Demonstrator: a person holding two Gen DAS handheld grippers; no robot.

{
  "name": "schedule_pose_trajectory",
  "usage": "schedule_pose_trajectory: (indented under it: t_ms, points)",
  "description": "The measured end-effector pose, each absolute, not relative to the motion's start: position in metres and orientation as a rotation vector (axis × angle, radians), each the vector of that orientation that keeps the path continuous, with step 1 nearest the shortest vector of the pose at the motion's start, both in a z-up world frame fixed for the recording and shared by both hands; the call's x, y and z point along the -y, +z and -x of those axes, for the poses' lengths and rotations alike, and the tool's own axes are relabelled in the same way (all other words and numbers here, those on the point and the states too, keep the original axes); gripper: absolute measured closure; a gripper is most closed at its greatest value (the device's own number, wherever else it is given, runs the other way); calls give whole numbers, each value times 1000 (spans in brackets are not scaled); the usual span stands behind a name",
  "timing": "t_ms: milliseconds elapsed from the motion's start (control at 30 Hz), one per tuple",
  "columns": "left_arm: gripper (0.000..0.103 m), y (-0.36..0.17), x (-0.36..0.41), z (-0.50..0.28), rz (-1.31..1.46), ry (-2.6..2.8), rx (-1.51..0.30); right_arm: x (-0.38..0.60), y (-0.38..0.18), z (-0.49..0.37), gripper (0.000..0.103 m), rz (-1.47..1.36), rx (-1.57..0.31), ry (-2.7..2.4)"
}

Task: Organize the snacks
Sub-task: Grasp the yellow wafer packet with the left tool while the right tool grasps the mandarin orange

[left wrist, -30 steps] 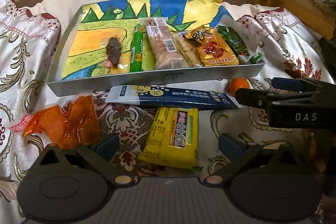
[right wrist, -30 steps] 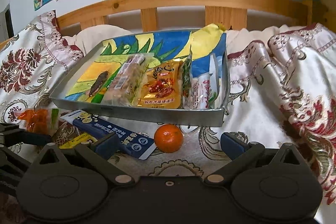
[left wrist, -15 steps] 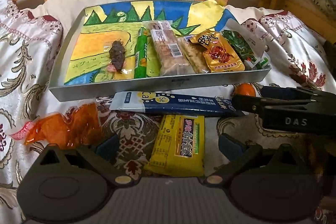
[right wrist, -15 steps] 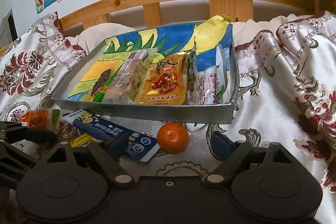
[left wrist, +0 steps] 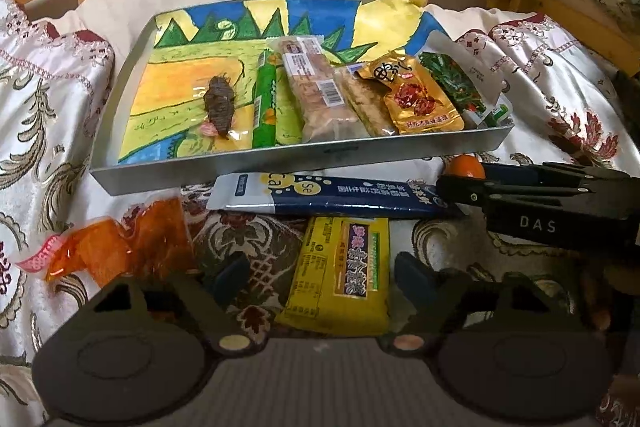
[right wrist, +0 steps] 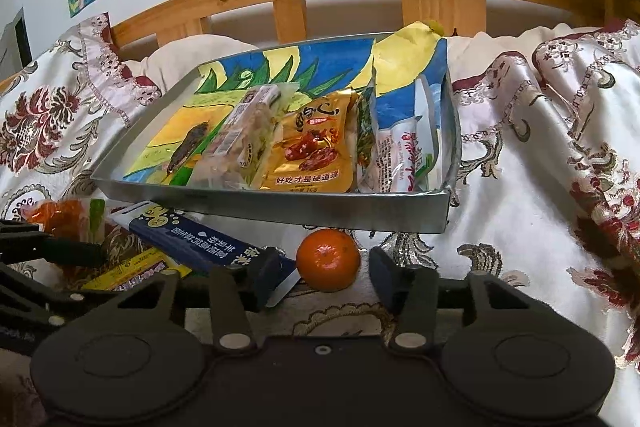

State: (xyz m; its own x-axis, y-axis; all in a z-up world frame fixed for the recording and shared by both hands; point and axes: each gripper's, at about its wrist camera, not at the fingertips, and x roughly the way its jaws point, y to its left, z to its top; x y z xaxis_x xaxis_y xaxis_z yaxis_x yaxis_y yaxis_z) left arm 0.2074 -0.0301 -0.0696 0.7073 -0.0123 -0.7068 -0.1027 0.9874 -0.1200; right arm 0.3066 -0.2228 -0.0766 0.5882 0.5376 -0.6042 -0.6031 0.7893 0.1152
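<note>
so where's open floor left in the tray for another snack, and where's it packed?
The tray is free on its left side: painted floor between the left wall and the dark brown snack, plus the far strip behind the packets. From the green stick rightward through the gold packet to the right wall, packets lie edge to edge. Both tongs are open.
</note>
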Motion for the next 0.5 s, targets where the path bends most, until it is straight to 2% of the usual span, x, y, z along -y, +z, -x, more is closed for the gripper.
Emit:
schedule_pose_trajectory:
  t_ms: [233,400,500]
  points:
    - [30,-70,33,-208,141,38,-793,222,-77,-306,59,112,-665,666]
    - [45,-69,40,-209,105,7,-807,222,-77,-305,67,122,-661,666]
    - [49,-69,41,-210,101,1,-810,221,-77,-304,67,133,-658,673]
